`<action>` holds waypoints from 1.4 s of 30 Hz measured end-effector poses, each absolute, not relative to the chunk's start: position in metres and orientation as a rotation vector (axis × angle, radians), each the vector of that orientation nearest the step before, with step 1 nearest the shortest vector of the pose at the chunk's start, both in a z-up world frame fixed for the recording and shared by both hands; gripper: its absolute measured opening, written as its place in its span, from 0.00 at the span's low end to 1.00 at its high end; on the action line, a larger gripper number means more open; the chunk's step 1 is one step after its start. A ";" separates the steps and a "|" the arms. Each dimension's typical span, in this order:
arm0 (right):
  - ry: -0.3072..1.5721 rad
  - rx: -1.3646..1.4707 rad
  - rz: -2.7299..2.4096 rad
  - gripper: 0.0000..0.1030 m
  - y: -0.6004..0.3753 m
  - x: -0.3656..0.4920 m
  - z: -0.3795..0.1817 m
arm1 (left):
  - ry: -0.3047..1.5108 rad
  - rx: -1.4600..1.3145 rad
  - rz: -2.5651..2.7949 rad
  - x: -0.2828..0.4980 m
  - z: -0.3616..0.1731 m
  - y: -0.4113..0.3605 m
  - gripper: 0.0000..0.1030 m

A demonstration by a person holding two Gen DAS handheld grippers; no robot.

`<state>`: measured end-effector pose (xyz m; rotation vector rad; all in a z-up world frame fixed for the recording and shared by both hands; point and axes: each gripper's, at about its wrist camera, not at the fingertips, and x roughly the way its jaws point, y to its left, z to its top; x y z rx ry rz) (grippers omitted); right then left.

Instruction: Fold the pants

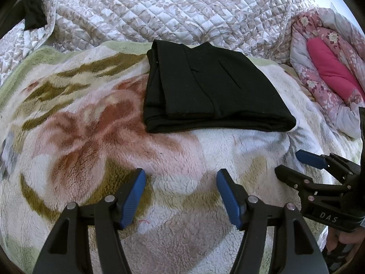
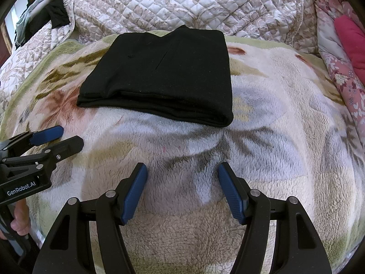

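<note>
Black pants (image 1: 212, 86) lie folded into a compact rectangle on a fleece floral blanket (image 1: 91, 141); they also show in the right wrist view (image 2: 164, 75). My left gripper (image 1: 181, 175) is open and empty, held over the blanket short of the pants' near edge. My right gripper (image 2: 182, 170) is open and empty, also short of the pants. Each gripper shows in the other's view: the right gripper (image 1: 289, 162) at the right edge, the left gripper (image 2: 68, 137) at the left edge. Neither touches the pants.
A quilted floral bedspread (image 1: 171, 6) lies bunched behind the pants. A pink floral duvet with a bright pink lining (image 1: 330, 68) sits to the right. Dark clothes (image 2: 54, 11) hang at the far left. The fleece blanket (image 2: 273, 114) spreads around the pants.
</note>
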<state>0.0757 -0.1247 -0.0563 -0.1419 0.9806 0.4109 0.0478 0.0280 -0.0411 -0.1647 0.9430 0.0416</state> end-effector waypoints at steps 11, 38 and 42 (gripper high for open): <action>0.937 -0.157 0.428 0.65 -0.126 0.073 -0.059 | 0.933 -0.136 0.050 0.049 -0.042 0.025 0.68; 0.898 -0.163 0.440 0.66 -0.128 0.069 -0.063 | 0.920 -0.102 0.078 0.054 -0.046 0.019 0.75; 0.898 -0.155 0.443 0.66 -0.127 0.069 -0.062 | 0.922 -0.088 0.089 0.054 -0.047 0.016 0.76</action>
